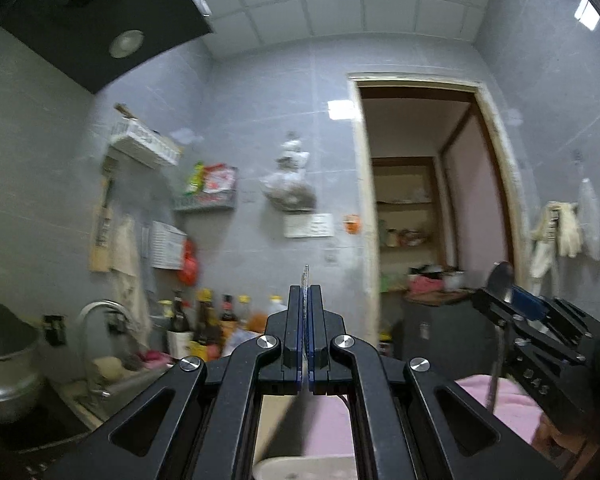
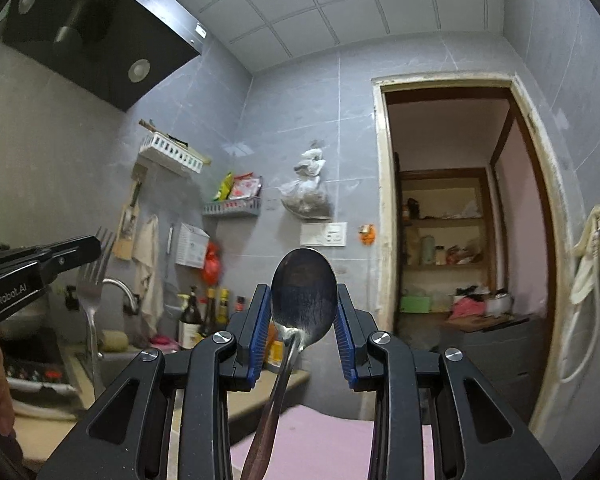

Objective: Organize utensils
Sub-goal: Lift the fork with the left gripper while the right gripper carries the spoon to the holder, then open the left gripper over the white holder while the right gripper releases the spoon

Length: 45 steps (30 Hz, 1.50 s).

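Observation:
My left gripper (image 1: pixel 306 294) is shut on a metal fork (image 1: pixel 305 280), seen edge-on as a thin strip between the pads. From the right wrist view that same fork (image 2: pixel 92 280) shows its tines up and its handle hanging down from the left gripper (image 2: pixel 96 246). My right gripper (image 2: pixel 303 296) is shut on a steel spoon (image 2: pixel 304 300), bowl upright between the blue pads, handle slanting down toward the camera. In the left wrist view the right gripper (image 1: pixel 500 292) holds the spoon (image 1: pixel 499 280) at the right. Both grippers are raised and point slightly upward at the kitchen wall.
A pink cloth (image 2: pixel 324 444) lies below the grippers. Sauce bottles (image 2: pixel 204 312), a faucet (image 2: pixel 118 286) and a sink stand on the counter at the left, with a pot (image 1: pixel 4 376) on the stove. Wall racks (image 2: pixel 172 154) hang at the back; a doorway (image 2: pixel 460 220) opens at the right.

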Tool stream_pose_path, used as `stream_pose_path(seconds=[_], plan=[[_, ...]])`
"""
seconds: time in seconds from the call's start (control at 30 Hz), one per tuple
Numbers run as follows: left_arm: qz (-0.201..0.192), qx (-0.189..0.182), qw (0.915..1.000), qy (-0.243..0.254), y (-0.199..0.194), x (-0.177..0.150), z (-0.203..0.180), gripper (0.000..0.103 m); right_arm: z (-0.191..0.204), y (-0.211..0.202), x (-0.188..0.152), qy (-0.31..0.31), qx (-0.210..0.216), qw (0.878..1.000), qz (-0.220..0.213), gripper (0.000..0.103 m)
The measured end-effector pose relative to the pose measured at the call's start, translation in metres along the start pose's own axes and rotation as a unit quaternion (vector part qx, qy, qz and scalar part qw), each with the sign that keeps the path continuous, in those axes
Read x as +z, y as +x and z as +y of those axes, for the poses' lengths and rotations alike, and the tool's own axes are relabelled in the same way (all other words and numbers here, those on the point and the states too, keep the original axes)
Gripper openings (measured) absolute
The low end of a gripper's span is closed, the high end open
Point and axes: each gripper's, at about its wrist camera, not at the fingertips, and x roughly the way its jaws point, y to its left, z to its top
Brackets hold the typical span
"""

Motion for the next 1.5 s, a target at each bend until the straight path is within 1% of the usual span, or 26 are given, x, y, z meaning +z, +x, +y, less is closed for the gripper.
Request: stream_pose_path(seconds=[0.07,0.2,0.23,0.37,0.47,0.67,0.77,1.0,1.07,1.13,1.23,1.27,1.3,1.33,1.37,1.4,1.5], plan=[[0.0,0.022,0.9998,-0.003,0.008,-0.006,0.01,0.0,0.003,0.009,-0.005,0.011,0.006,1.0,0.001,0.028],[-0.002,0.081,0.9967,0.004,0.03,-0.026,0.025,0.0,0.009,0.029,-0.019,0.029,0.013,0.999,0.007,0.028],[-0.001,0.087,0.9962,0.005,0.034,-0.031,0.026,0.0,0.01,0.031,-0.022,0.031,0.015,0.999,0.008,0.028],[0.018,0.093,0.9955,-0.001,0.049,-0.053,0.028,0.0,0.013,0.047,-0.039,0.042,0.021,0.998,0.028,0.028],[0.031,0.094,0.995,-0.003,0.058,-0.068,0.029,0.0,0.017,0.053,-0.056,0.036,0.022,0.998,0.045,0.028],[0.048,0.096,0.994,0.015,0.066,-0.091,0.025,0.0,0.02,0.055,-0.08,0.026,0.03,0.996,0.075,0.028],[0.066,0.087,0.9939,0.013,0.069,-0.1,0.025,0.0,0.022,0.055,-0.089,0.023,0.036,0.995,0.091,0.029],[0.116,0.036,0.9926,-0.01,0.071,-0.119,0.022,0.001,0.025,0.051,-0.105,0.016,0.053,0.99,0.129,0.029],[0.133,0.023,0.9906,-0.022,0.072,-0.122,0.022,0.002,0.025,0.049,-0.109,0.016,0.058,0.989,0.138,0.029],[0.152,-0.004,0.9874,-0.044,0.074,-0.125,0.026,0.002,0.023,0.047,-0.112,0.021,0.064,0.987,0.148,0.029],[0.154,-0.033,0.9846,-0.076,0.07,-0.121,0.032,0.004,0.02,0.045,-0.113,0.027,0.07,0.984,0.162,0.03],[0.154,-0.043,0.9835,-0.084,0.069,-0.119,0.033,0.004,0.02,0.044,-0.113,0.029,0.073,0.983,0.163,0.033],[0.155,-0.049,0.9825,-0.091,0.068,-0.116,0.034,0.008,0.019,0.043,-0.112,0.03,0.075,0.983,0.165,0.037],[0.155,-0.052,0.9821,-0.095,0.067,-0.114,0.034,0.011,0.019,0.042,-0.111,0.031,0.076,0.983,0.165,0.038],[0.155,-0.056,0.9815,-0.097,0.066,-0.112,0.034,0.022,0.018,0.04,-0.11,0.033,0.078,0.983,0.164,0.038],[0.154,-0.061,0.9805,-0.105,0.066,-0.109,0.034,0.03,0.018,0.04,-0.108,0.033,0.077,0.983,0.162,0.038],[0.152,-0.071,0.978,-0.124,0.064,-0.102,0.037,0.036,0.014,0.035,-0.101,0.041,0.075,0.984,0.156,0.041]])
